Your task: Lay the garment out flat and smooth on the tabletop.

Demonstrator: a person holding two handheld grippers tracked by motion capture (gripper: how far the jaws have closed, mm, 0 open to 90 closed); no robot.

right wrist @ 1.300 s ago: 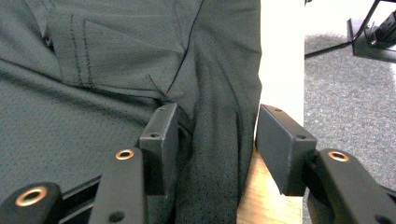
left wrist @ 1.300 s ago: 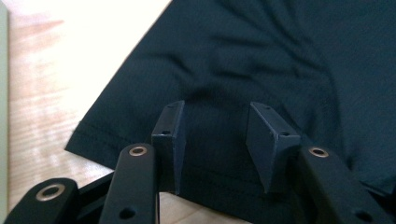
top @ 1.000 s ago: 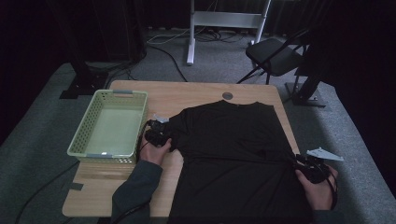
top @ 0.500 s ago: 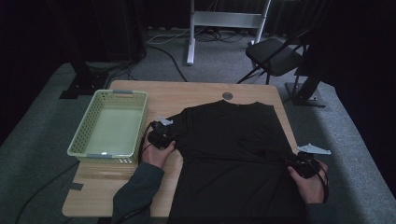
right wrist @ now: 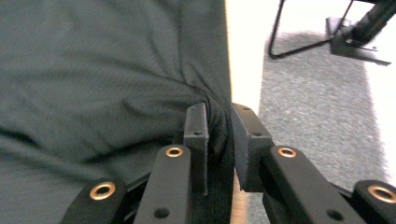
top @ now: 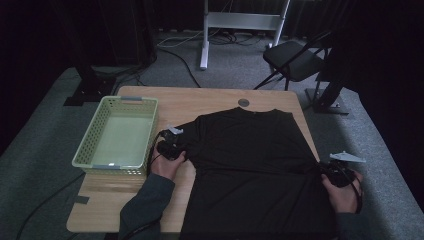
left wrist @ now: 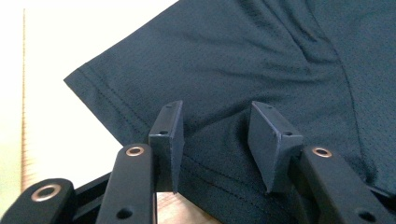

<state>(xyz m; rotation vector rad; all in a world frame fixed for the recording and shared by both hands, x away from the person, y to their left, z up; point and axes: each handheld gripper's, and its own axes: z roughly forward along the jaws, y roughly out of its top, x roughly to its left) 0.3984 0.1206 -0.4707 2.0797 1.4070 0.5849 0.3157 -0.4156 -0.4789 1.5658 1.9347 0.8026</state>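
While no print is legible | black T-shirt [top: 255,160] | right gripper [right wrist: 218,140] closing, seemingly pinching fabric

Jaws perhaps pinching black shirt [right wrist: 107,70] edge

We see a pale green basket [top: 118,134] with perforated walls standing on the left part of the wooden table [top: 210,102], its inside bare. Near the table's far edge sits a small round grey disc [top: 243,102] set into the wood. A strip of grey tape [top: 81,200] lies at the table's near left corner. Beyond the table, on grey carpet [top: 230,65], we find a white metal stand [top: 240,22], a black folding chair [top: 295,62] to the right, dark tripod feet [top: 85,92] at the left and cables [top: 175,50] trailing across the floor.
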